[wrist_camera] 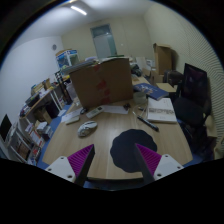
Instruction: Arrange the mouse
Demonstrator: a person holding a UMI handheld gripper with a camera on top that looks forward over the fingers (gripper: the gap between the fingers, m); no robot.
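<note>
A grey mouse [88, 127] lies on the wooden table [100, 140], beyond my left finger and to the left of a round black mouse mat [127, 150]. My gripper [113, 160] is open and empty, held above the table's near edge. Its purple pads [80, 158] stand wide apart. The mat lies just ahead of the fingers, nearer the right one. The mouse is well ahead of the fingertips and apart from them.
A large cardboard box [102, 82] stands on the table behind the mouse. Papers and a pen [150, 122] lie at the right, with a black chair [192, 92] beyond. White sheets [112, 109] lie before the box. Cluttered shelves [35, 110] stand at the left.
</note>
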